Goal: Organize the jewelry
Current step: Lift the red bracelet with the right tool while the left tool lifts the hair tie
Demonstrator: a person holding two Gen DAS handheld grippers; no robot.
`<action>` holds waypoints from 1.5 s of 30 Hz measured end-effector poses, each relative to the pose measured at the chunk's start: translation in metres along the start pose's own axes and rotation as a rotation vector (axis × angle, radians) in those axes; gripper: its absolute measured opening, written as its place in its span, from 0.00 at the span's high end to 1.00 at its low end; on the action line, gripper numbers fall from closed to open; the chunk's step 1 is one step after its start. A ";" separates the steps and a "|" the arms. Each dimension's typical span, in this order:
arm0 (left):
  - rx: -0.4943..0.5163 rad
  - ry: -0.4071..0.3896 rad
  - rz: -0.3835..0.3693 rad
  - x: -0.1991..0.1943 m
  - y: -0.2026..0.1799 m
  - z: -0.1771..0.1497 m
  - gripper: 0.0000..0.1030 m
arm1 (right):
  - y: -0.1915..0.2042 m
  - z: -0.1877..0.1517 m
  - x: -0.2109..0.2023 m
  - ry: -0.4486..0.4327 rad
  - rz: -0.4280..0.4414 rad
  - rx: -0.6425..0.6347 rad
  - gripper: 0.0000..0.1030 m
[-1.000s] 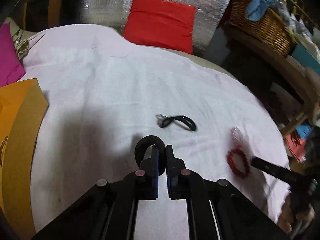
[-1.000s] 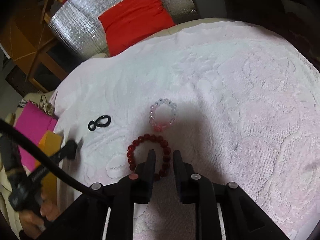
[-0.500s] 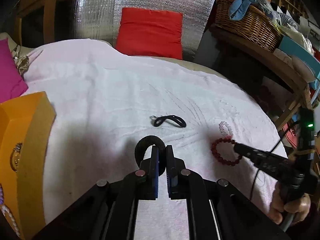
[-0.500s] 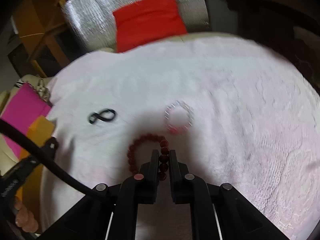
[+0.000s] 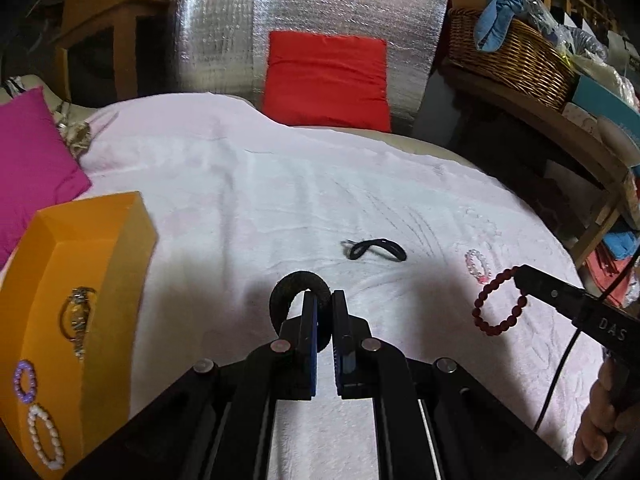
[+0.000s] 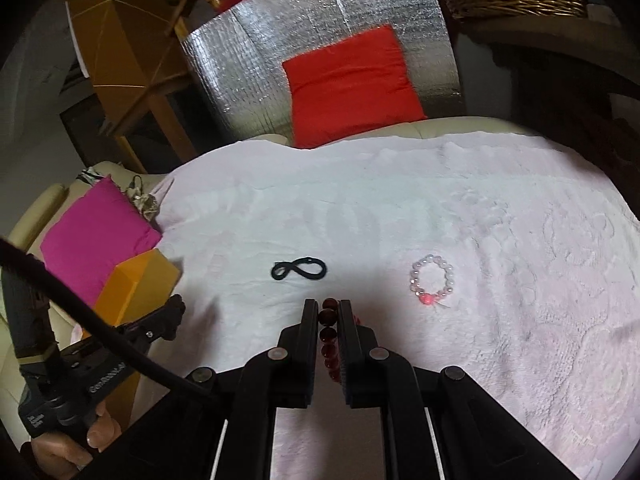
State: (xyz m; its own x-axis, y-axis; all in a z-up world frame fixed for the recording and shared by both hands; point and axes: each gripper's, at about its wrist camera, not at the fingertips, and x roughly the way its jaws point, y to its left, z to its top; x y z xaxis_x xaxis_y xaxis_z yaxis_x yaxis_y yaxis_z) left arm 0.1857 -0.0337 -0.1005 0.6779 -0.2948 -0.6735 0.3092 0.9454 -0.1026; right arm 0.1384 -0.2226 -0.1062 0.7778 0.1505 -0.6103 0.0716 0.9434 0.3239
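Jewelry already sorted is seen at the far left of the left wrist view, inside an open orange box (image 5: 96,264): a metal watch-like piece (image 5: 77,320), a purple bead bracelet (image 5: 25,376) and a white pearl bracelet (image 5: 45,442) lie on its floor. Behind the box a magenta cushion (image 5: 32,168) is propped at the edge of the pale pink towel (image 5: 248,184) that covers the work surface. Near the middle, the left gripper (image 5: 323,300) is clamped on a thick black hair tie (image 5: 286,292), whose loop is held up clear of the towel beyond the fingertips. Further out, a thin black elastic band (image 5: 376,249) is left twisted on the towel, apart from both tools. To its right a pale pink crystal bracelet (image 5: 477,266) lies flat. At the right, the right gripper (image 6: 329,307) is closed on a dark red bead bracelet (image 5: 500,300); its jaws have just been closing, with the beads between them, and the bracelet is seen hanging from the tip above the towel. In the right wrist view the red beads are lined up between the two pads. A red cushion (image 5: 328,80) is leaned against a silver foil panel (image 5: 320,12) at the back, and a wicker basket (image 5: 508,52) is set on a shelf to the right.
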 end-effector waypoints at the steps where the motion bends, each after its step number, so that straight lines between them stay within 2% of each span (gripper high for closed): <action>1: 0.006 -0.008 0.012 -0.003 -0.001 0.000 0.93 | 0.000 0.000 -0.003 -0.002 0.000 -0.001 0.90; 11: 0.057 -0.073 0.174 -0.026 -0.010 -0.006 0.93 | 0.007 0.000 -0.013 -0.020 0.009 -0.004 0.90; 18: 0.072 -0.090 0.222 -0.035 -0.014 -0.013 0.93 | 0.015 0.000 -0.020 -0.034 0.021 -0.004 0.90; 45: 0.077 -0.105 0.262 -0.047 0.010 -0.016 0.93 | 0.046 -0.007 0.000 -0.003 0.028 -0.057 0.90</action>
State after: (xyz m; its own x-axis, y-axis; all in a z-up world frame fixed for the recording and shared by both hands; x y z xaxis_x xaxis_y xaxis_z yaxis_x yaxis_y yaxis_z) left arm 0.1458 -0.0083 -0.0818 0.8056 -0.0583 -0.5896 0.1611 0.9792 0.1234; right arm 0.1375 -0.1771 -0.0969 0.7809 0.1767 -0.5992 0.0140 0.9540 0.2995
